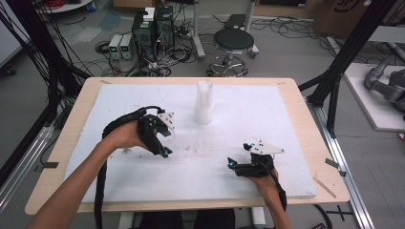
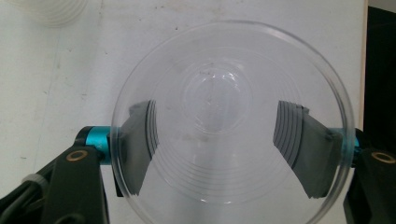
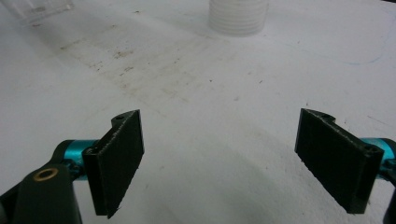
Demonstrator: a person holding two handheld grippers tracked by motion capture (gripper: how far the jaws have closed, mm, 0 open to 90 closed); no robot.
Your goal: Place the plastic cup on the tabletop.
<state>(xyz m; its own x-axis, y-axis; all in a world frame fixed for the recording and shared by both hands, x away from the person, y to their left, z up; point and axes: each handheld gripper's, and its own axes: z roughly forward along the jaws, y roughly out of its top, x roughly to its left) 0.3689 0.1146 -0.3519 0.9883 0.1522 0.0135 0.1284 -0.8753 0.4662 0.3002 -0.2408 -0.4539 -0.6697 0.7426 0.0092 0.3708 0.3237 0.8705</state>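
Observation:
A clear plastic cup sits between the jaws of my left gripper, seen from its open rim down to its base. The grey pads press on its two sides, so the gripper is shut on it. In the high view this left gripper hovers over the left half of the white foam board. A tall stack of clear cups stands upright at the board's far middle. My right gripper rests low at the front right, open, with nothing between its pads.
The foam board covers most of a wooden table. The cup stack's base lies ahead of the right gripper. Beyond the table are a black stool, electronics boxes and cables on the floor.

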